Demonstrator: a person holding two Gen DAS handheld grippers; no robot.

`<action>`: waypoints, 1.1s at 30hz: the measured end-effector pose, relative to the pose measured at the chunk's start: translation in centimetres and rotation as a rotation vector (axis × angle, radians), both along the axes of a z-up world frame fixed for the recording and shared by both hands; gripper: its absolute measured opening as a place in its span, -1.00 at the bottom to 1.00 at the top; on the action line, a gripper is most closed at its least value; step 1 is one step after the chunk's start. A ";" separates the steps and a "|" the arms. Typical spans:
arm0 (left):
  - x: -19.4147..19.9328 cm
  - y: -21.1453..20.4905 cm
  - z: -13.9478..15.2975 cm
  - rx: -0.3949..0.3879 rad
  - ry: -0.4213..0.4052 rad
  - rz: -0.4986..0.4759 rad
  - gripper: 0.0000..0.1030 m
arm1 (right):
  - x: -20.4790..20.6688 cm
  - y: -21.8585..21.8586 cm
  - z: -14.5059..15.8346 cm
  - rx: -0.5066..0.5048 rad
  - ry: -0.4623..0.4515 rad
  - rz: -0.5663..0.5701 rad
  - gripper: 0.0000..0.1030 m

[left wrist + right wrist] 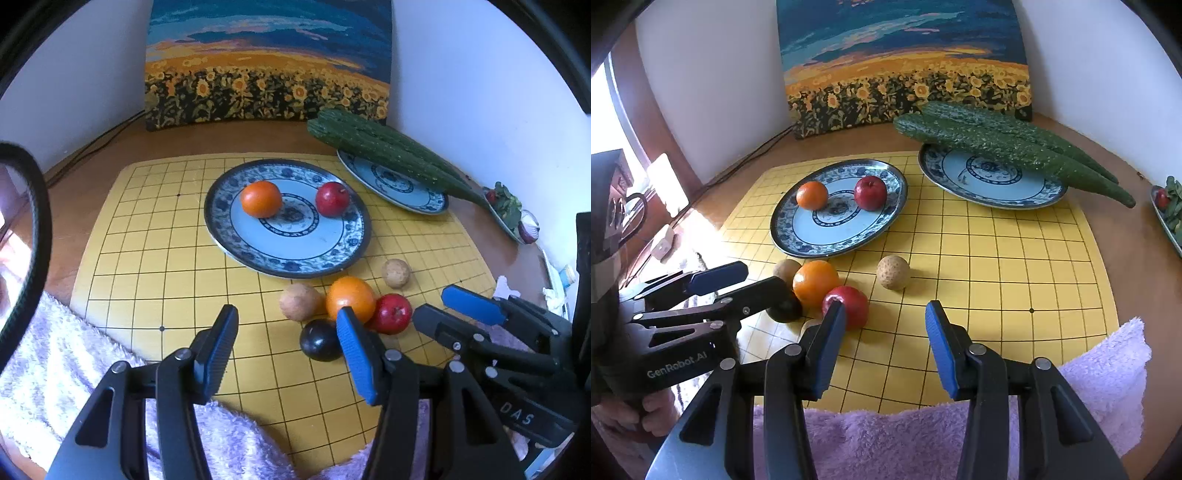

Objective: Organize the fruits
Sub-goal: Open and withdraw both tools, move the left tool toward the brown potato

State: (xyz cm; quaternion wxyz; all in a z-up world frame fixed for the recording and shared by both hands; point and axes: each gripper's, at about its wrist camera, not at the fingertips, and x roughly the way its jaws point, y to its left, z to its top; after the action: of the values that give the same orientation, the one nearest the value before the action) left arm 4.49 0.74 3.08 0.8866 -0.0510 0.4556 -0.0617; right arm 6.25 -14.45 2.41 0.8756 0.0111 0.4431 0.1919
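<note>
Your left gripper (286,326) hangs low over the near edge of the yellow grid board (155,236), tongs spread apart with nothing between them. Your right gripper (884,321) hangs likewise, tongs apart and empty.

Loose fruit cluster, on the board in front of the nearer plate (229,243):
- orange (351,297), round, glossy, no long axis to speak of;
- red apple (393,313) touching the orange's right side, stem dimple facing up and toward the camera;
- dark plum (319,339), near-black, just in front of the orange;
- tan kiwi-like fruit (300,301), slightly oval, long axis roughly left-right, just beside the orange's left;
- second tan fruit (396,272), rounder, standing apart to the right.

On the nearer plate: one orange (261,198) at left, one red apple (332,198) at right with its stem pointing up-right, the two apart.

Far plate (993,184): two cucumbers (997,144), bumpy dark green, lying side by side, long axes running from back-left to front-right, both ends overhanging the rim.
</note>
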 end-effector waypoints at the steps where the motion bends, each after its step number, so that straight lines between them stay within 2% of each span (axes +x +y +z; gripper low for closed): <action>1: 0.0 0.0 0.0 -0.002 0.001 -0.001 0.14 | 0.0 0.0 0.0 0.002 0.002 0.003 -0.11; 14: 0.6 0.7 0.5 -0.007 -0.017 0.029 0.06 | 0.1 0.3 -0.5 0.022 0.021 0.026 -0.11; 22: 1.4 0.4 -0.4 -0.019 0.006 0.011 0.05 | 0.0 0.4 -0.8 0.030 0.031 0.024 -0.11; 24: 1.5 0.5 -0.5 -0.027 0.006 0.011 0.00 | 0.0 0.2 -0.9 0.033 0.035 0.020 -0.11; 25: 1.6 0.6 -0.5 -0.035 0.006 0.008 -0.15 | 0.1 0.1 -0.9 0.038 0.036 0.019 -0.11; 26: 1.6 0.6 -0.6 -0.051 0.008 0.003 -0.40 | 0.1 0.1 -0.9 0.041 0.036 0.018 -0.11; 28: 1.8 0.9 -0.8 -0.115 0.023 -0.019 -0.53 | 0.2 -0.1 -0.9 0.046 0.036 0.015 -0.11; 33: 1.8 1.1 -0.8 -0.122 0.023 -0.015 -0.53 | 0.3 -0.1 -1.0 0.050 0.037 0.014 -0.11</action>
State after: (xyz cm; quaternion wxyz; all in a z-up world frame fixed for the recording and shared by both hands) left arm 6.31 1.88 2.30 0.8759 -0.1021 0.4617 -0.0954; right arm 6.57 -14.54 1.38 0.8653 0.0336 0.4544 0.2090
